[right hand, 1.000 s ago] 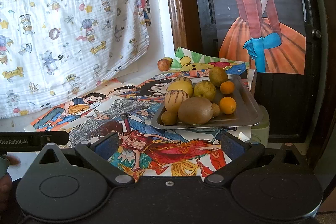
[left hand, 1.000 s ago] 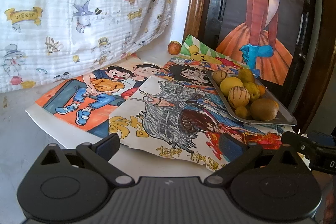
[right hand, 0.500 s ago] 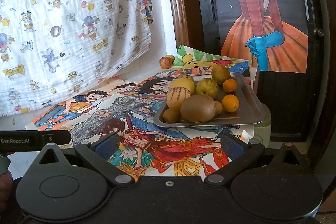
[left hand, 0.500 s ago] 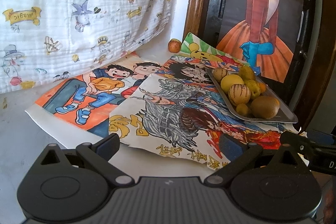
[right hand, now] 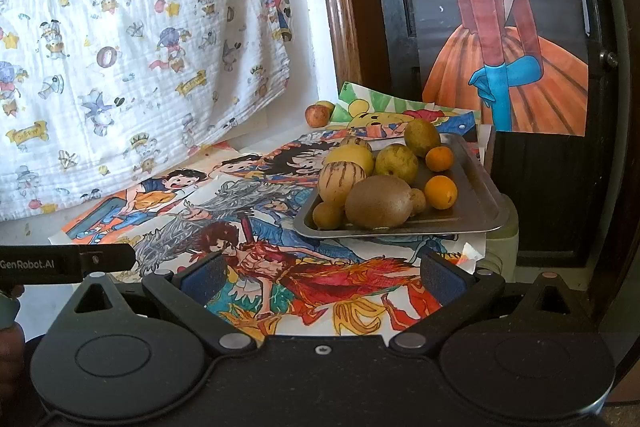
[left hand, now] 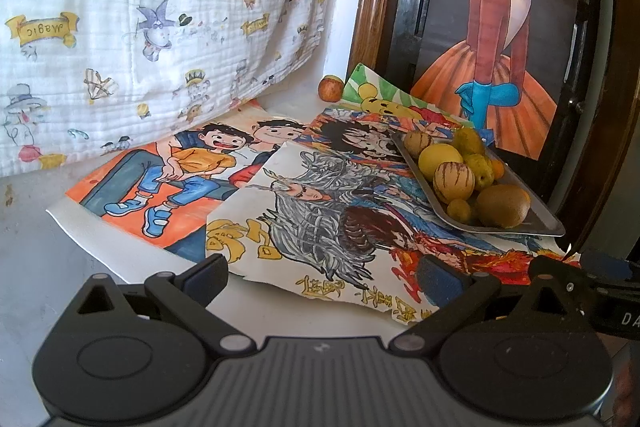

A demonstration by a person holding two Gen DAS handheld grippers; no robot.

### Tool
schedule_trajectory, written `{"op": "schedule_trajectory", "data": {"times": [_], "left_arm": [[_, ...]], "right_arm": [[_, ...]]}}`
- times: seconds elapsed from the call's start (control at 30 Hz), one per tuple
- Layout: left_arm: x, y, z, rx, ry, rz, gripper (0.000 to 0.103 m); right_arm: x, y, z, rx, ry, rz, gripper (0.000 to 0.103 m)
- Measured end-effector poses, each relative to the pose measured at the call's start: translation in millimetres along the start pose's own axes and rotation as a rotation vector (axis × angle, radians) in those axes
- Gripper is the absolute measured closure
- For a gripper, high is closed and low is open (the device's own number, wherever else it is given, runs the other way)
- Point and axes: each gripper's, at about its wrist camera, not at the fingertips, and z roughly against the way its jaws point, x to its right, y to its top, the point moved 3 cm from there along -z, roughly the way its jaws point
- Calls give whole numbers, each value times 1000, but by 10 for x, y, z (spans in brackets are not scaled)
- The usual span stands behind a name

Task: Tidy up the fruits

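On the metal tray (right hand: 476, 211) sit the piled fruits (right hand: 378, 201); a small apple (right hand: 318, 114) lies well behind the tray; left claw (left hand: 324, 271) and right claw (right hand: 322, 273) both gape wide, holding nothing.

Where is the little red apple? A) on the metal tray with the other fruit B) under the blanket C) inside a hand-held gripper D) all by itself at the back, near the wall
D: the apple sits alone at the back beside the drawings, apart from the metal tray, where the other fruit is piled.
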Motion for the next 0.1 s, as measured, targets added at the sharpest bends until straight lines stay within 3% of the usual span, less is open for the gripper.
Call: {"op": "schedule_trajectory", "data": {"times": [0.1], "left_arm": [[15, 4, -11, -2, 3, -1, 0]], "right_arm": [[-2, 2, 1, 1, -1, 0, 1]]}}
